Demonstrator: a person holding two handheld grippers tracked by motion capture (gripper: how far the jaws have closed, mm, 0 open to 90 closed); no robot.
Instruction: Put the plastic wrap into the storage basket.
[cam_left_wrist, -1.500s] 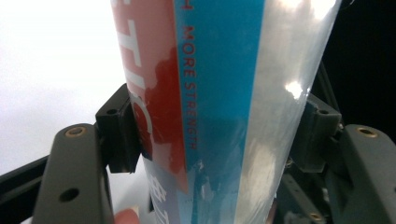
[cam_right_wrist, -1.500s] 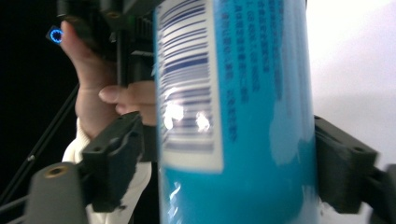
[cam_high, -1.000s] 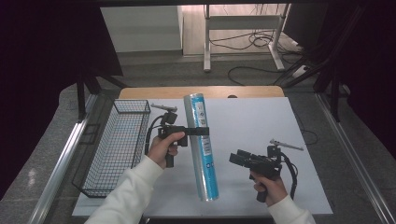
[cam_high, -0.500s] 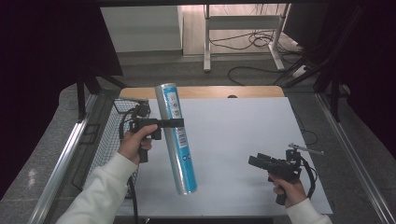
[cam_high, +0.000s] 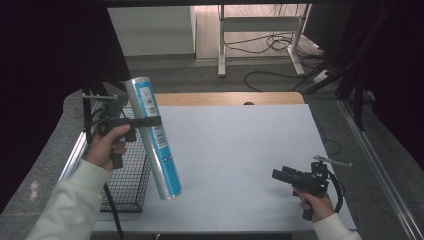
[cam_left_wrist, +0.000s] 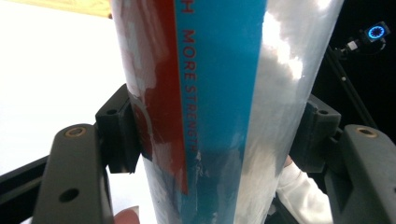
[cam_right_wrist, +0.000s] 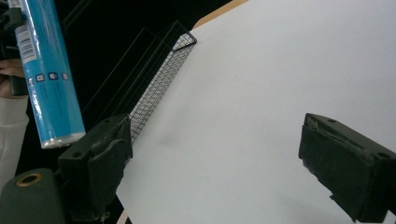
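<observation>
A blue plastic-wrapped roll (cam_high: 152, 137) hangs tilted in the air, clamped around its upper part by the left gripper (cam_high: 148, 121). A black wire basket (cam_high: 127, 175) sits just below that gripper. The right gripper (cam_high: 281, 175) rests open over the white surface (cam_high: 235, 155), well apart.

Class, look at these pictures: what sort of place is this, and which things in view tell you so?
Probably a lab or workshop set up for recording: a white-topped table with a wire basket, cables trailing on the floor, and a ring-lit camera on a stand.
</observation>
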